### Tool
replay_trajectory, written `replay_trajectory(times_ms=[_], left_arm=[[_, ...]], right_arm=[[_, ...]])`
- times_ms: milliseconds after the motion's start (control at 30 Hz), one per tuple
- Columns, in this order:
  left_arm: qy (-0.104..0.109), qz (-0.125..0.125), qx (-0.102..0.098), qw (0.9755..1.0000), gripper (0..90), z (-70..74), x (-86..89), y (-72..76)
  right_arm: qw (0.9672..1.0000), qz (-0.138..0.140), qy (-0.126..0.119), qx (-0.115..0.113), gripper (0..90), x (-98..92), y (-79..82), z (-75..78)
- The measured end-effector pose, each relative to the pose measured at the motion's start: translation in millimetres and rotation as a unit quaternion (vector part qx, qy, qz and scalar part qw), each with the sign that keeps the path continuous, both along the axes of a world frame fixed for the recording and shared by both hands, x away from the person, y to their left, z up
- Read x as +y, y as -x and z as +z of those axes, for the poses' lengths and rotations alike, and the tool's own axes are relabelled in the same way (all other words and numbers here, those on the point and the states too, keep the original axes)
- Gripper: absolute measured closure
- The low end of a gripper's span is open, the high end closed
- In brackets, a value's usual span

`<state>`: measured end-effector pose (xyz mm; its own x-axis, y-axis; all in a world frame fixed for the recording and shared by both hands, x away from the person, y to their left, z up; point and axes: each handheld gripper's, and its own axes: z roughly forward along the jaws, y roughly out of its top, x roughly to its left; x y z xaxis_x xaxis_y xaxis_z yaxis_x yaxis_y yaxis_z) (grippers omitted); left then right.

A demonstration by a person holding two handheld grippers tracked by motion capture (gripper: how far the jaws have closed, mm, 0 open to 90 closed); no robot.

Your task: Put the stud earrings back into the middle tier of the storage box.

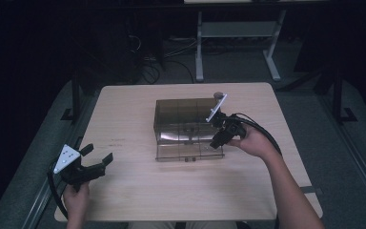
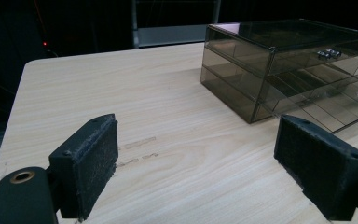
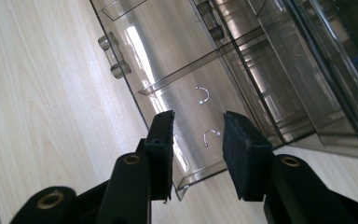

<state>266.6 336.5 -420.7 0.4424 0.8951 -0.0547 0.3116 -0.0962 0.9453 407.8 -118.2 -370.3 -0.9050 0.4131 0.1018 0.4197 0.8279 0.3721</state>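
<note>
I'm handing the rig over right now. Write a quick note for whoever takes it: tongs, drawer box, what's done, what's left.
Left tongs: open, idle over the bare wooden table, apart from the box.
Right tongs: open, holding nothing, poised over the pulled-out bottom drawer.
Smoky clear plastic drawer box: mid-table; bottom drawer is out, two small curved metal pieces lie inside.
Done: drawer opened.
Left: probably picking up those pieces; purpose unclear.

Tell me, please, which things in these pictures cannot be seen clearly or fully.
- Two small curved metal pieces in the pulled-out drawer: too small in the right gripper view to name; in the high view they cannot be made out.
- Drawer organizer: its right side is cut off by the left gripper view's edge.
- Right hand-held gripper: in the high view its jaw tips are dark against the smoky plastic, so contact is unclear.
</note>
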Motion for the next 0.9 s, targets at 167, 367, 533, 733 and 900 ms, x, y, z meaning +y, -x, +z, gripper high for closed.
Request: replay_trajectory(times_ms=[167, 367, 533, 733, 900], left_arm=[[0.0, -0.002, 0.005, 1.0, 13.0, -0.6, 1.1, -1.4], [-0.003, -0.004, 0.005, 1.0, 13.0, -1.0, -0.2, -2.4], [-0.006, -0.006, 0.005, 0.9999, 13.0, -0.8, -2.2, -2.5], [-0.005, -0.007, 0.007, 0.9999, 13.0, -0.8, -3.1, -3.2], [-0.005, -0.007, 0.007, 0.9999, 13.0, -0.9, -2.6, -3.5]], right_arm=[[0.9999, -0.007, -0.012, -0.006, 59.8, -6.0, 5.0, 2.4], [0.9997, -0.017, -0.018, -0.001, 58.7, -15.3, 10.1, -0.8], [0.9994, -0.023, -0.024, 0.0, 57.8, -22.9, 13.3, 0.2], [0.9992, -0.028, -0.029, 0.0, 56.7, -31.2, 17.7, 2.5], [0.999, -0.035, -0.029, -0.001, 55.6, -38.0, 20.5, 3.5]])
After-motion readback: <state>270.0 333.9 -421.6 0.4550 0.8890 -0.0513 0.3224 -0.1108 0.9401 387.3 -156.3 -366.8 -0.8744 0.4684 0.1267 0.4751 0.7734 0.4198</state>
